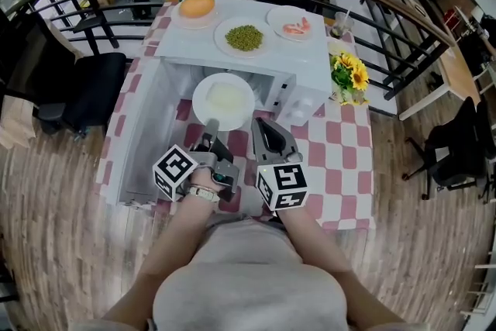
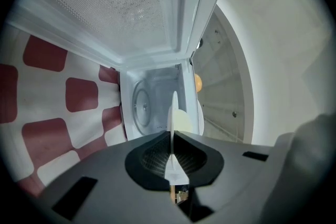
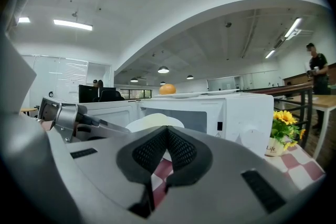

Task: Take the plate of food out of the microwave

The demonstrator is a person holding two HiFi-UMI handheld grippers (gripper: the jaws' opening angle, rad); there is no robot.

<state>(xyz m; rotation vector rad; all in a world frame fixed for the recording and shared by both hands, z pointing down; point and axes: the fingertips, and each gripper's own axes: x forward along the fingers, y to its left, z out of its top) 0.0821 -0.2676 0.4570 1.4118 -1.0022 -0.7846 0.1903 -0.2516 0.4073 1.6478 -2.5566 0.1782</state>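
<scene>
Clamps the near rim of the plate of food (image 1: pixel 223 101) in the left gripper (image 1: pixel 211 125) jaws, plate lying straight ahead at the microwave (image 1: pixel 304 106) mouth. Rests the right gripper (image 1: pixel 267 137) just beside, jaws together, empty.

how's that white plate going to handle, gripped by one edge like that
Probably stiff: the plate looks flat though the left gripper pinches only its rim. Smooth and likely slippery, so it may pivot at that edge. The pale food could slide if it tilts.
</scene>
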